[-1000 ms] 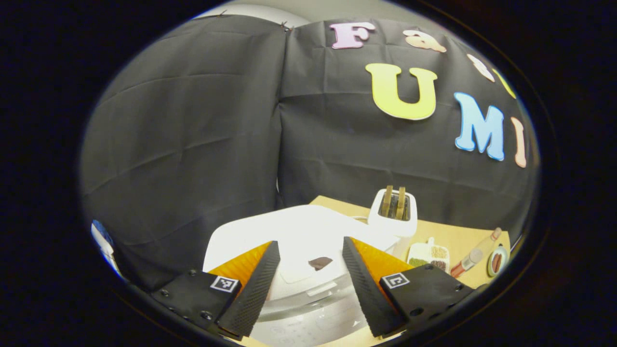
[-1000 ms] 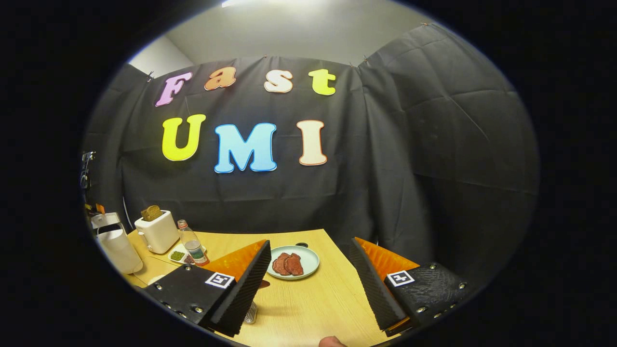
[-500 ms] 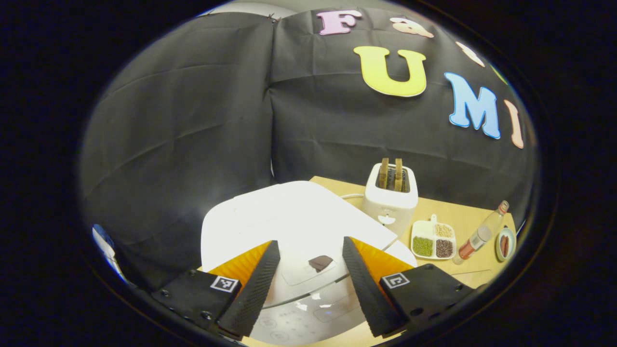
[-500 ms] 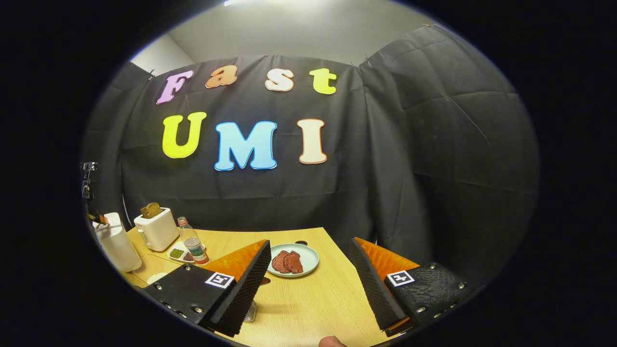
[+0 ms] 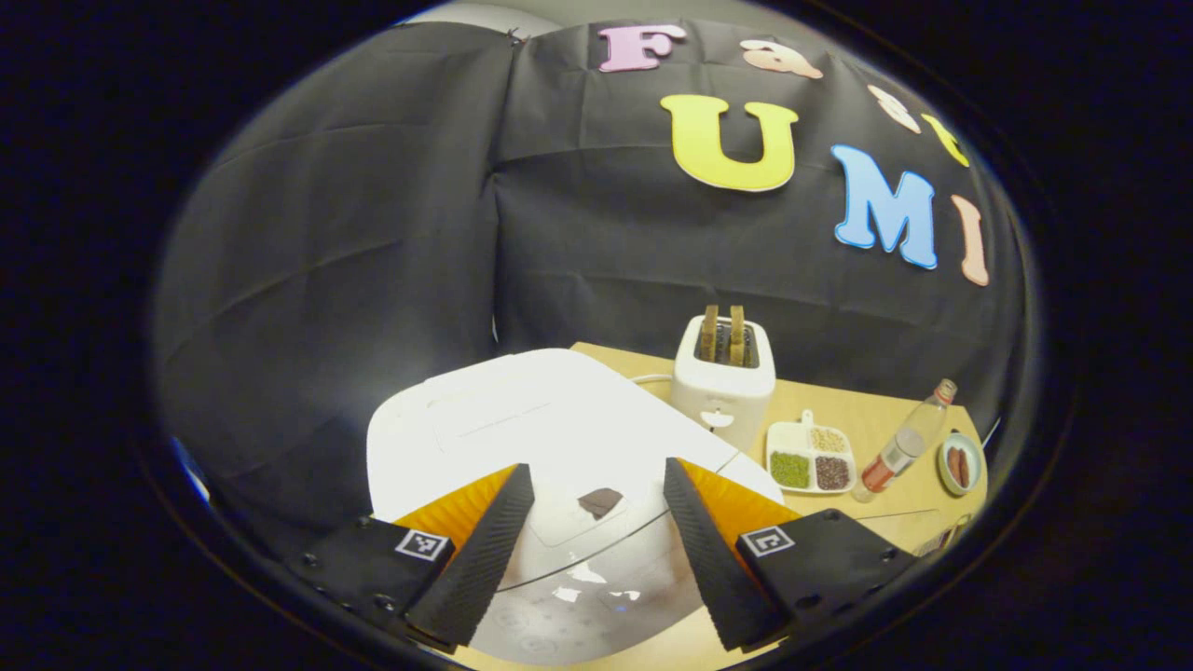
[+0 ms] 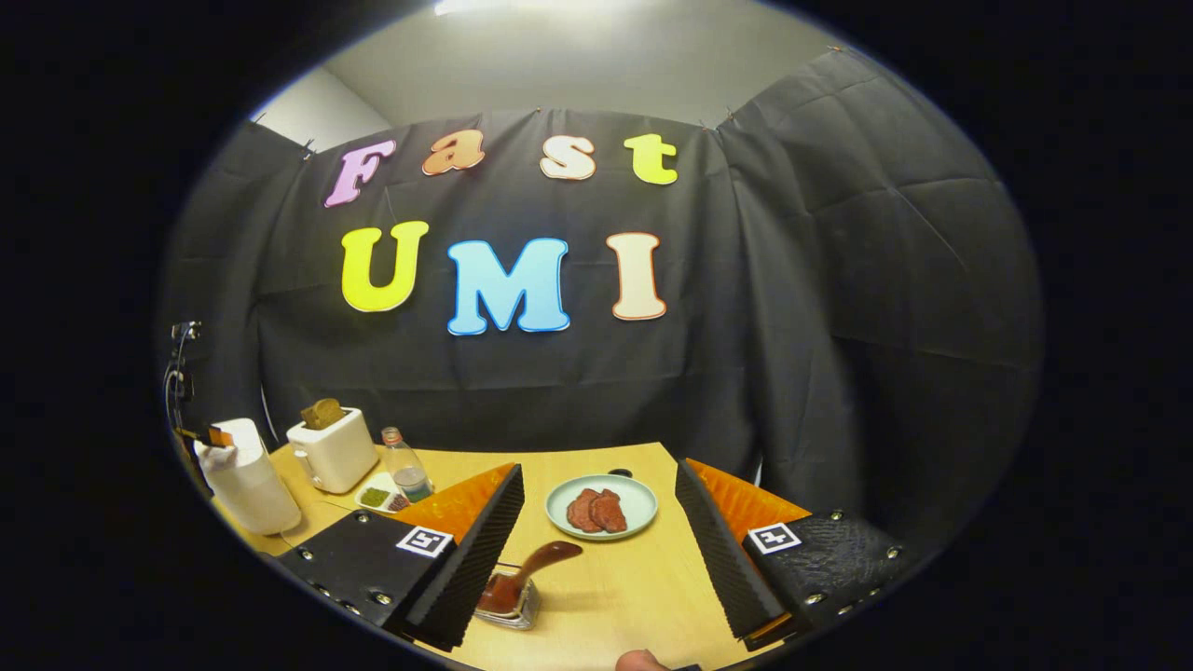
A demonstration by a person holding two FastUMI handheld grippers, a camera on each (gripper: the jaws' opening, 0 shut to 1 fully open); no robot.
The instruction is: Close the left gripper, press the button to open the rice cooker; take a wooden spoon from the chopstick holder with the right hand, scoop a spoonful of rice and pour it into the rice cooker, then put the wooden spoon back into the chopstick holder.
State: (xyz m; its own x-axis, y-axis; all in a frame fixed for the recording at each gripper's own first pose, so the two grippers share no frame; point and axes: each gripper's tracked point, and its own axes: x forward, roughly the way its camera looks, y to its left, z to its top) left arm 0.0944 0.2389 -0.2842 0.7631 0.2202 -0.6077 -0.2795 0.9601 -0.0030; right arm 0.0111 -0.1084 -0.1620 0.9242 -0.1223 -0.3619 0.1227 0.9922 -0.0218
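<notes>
Right gripper view, wooden table (image 6: pixel 596 596), black cloth wall (image 6: pixel 839 326)

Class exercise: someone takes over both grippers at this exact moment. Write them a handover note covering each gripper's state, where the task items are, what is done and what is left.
Left gripper: open, holding nothing, poised above the rice cooker, with the dark button between its fingers.
Right gripper: open, holding nothing, above the table.
Wooden spoon: standing in the chopstick holder, next to the right gripper's left-hand finger.
Rice cooker lid: shut.
Done: nothing that shows.
Left: close the left gripper, press the button, take the spoon, scoop rice, pour it into the cooker, return the spoon. I cannot make out the rice supply.
</notes>
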